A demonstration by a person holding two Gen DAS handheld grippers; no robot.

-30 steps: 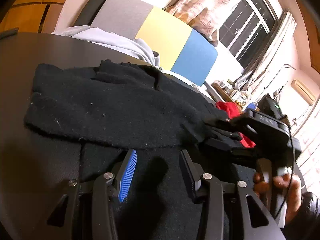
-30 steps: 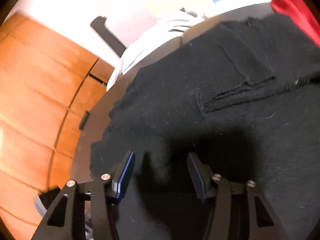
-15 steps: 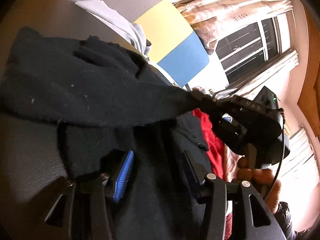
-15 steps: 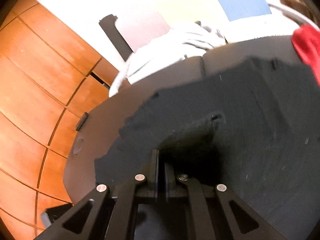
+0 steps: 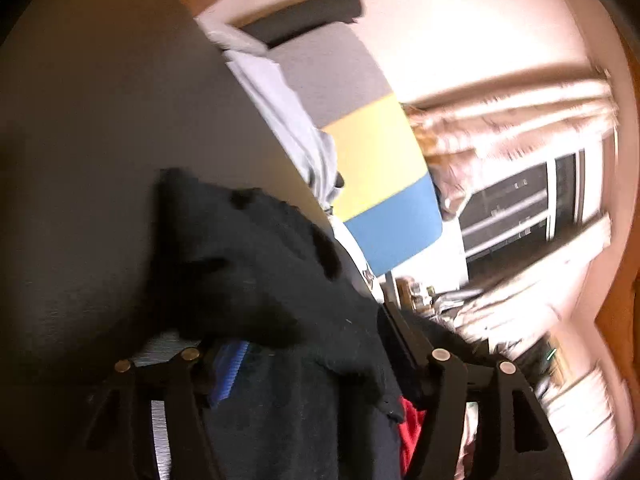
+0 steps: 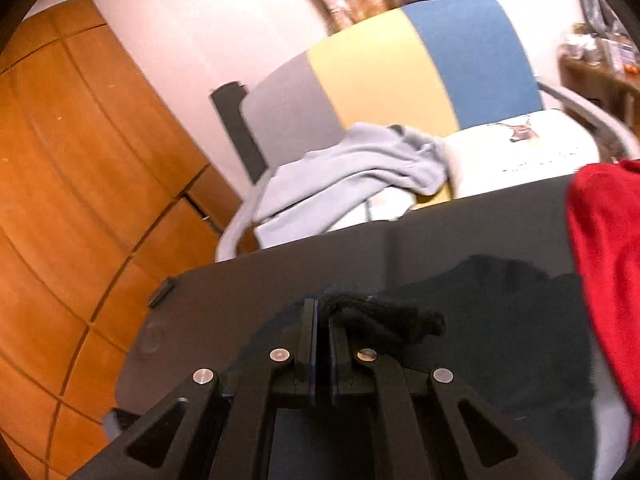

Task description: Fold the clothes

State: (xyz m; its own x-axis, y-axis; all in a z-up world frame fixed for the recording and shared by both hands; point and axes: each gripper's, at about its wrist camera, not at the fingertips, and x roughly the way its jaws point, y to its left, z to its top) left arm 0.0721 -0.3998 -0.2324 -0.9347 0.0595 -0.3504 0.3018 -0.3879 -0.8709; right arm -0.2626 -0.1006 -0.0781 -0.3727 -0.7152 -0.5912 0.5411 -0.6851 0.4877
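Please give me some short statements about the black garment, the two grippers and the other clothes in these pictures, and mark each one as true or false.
1. The right gripper is shut on a pinch of the black garment. True.
2. The fingers of the left gripper are pressed together. False: they stand wide apart, with black cloth draped across them.
3. A red garment lies at the right edge of the dark table. True.
4. The light grey garment lies on the table. False: it is on the chair behind the table.
5. The chair back is grey, yellow and blue. True.
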